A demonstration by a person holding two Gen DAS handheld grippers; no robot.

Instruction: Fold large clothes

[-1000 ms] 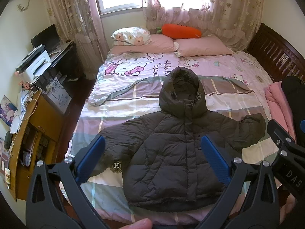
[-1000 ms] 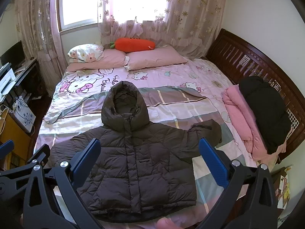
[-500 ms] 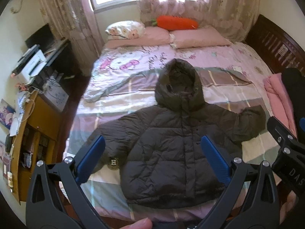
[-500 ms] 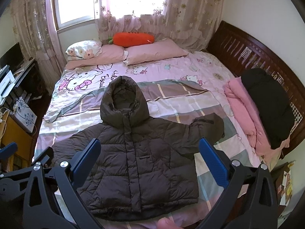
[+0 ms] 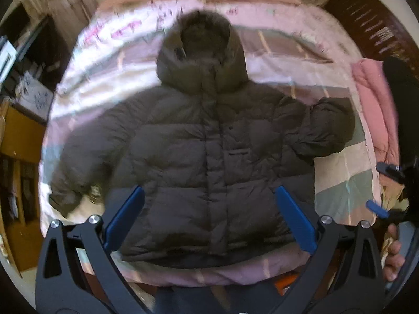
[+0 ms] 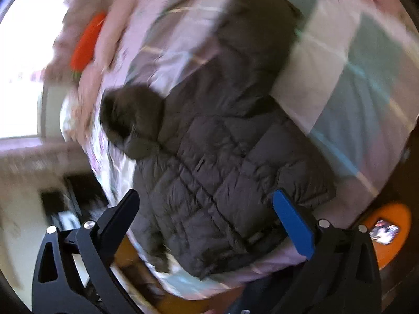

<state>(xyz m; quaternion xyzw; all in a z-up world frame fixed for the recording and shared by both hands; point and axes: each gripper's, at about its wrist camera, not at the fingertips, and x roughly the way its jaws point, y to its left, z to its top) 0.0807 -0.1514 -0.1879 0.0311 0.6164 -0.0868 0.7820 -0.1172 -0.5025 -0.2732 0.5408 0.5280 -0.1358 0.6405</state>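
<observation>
Pink patchwork bedding covers the bed (image 5: 337,196), where the dark puffer jacket (image 5: 209,144) lies spread flat at mid-frame, sleeves out, ready for folding. My left gripper (image 5: 209,217) and right gripper (image 6: 207,214) hover above its hem, both spread wide and empty.

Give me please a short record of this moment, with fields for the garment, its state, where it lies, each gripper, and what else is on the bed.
garment: dark hooded puffer jacket
state: spread flat, front up, hood toward the pillows, sleeves out to the sides, not yet folded
surface: bed with a pink and checked cover
left gripper: open, above the jacket's hem, holding nothing
right gripper: open, holding nothing, view tilted and blurred
also on bed: pink folded garment at the edge; orange carrot cushion by the pillows
</observation>
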